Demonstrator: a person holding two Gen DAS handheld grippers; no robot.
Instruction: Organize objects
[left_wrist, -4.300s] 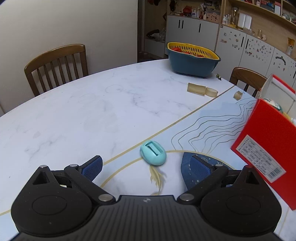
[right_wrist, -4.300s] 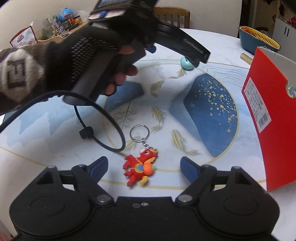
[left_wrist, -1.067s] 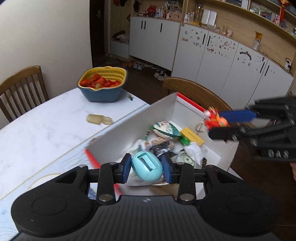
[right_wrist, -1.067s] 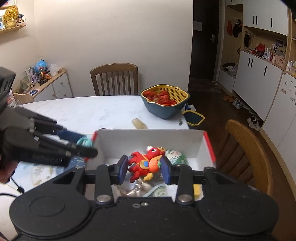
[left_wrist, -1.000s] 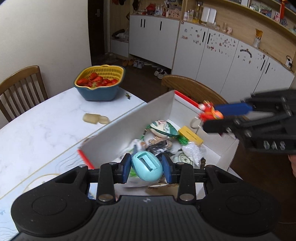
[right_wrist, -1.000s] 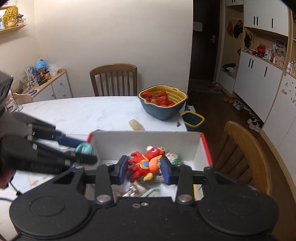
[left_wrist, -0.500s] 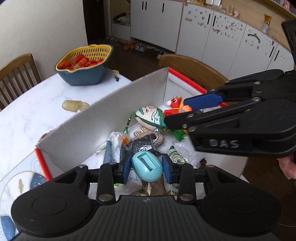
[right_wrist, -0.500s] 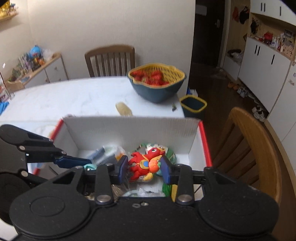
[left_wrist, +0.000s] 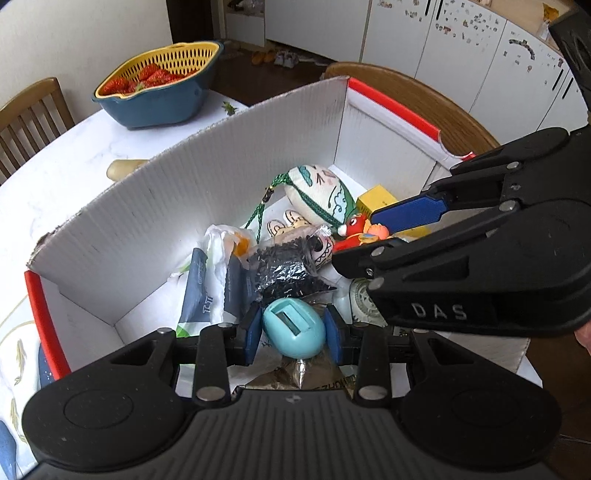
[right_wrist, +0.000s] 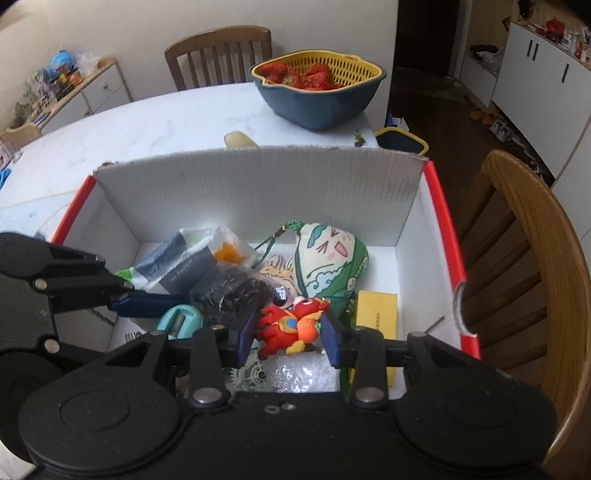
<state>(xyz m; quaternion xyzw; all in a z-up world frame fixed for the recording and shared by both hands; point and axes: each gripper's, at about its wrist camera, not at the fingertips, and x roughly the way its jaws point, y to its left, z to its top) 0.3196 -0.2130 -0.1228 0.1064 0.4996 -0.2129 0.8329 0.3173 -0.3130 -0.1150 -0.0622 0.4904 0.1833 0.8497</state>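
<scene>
My left gripper (left_wrist: 291, 332) is shut on a light blue egg-shaped item (left_wrist: 293, 327), held low inside the white box with red edges (left_wrist: 207, 177). My right gripper (right_wrist: 288, 332) is shut on a red dragon keychain (right_wrist: 290, 325), also down inside the box (right_wrist: 258, 184). In the left wrist view the right gripper (left_wrist: 365, 236) reaches in from the right with the dragon (left_wrist: 360, 233) between its blue pads. In the right wrist view the left gripper (right_wrist: 173, 314) comes in from the left with the blue egg (right_wrist: 180, 320).
The box holds a green-and-white plush pouch (right_wrist: 327, 264), a yellow block (right_wrist: 376, 314), a black glittery packet (left_wrist: 286, 269) and paper packs (left_wrist: 201, 288). A blue bowl of strawberries (right_wrist: 317, 92) and a small beige item (right_wrist: 238, 140) sit on the marble table. A wooden chair (right_wrist: 524, 251) stands beside the box.
Both grippers have sunk from above the box rim down into the box, each keeping its grip. They now sit close together over the contents.
</scene>
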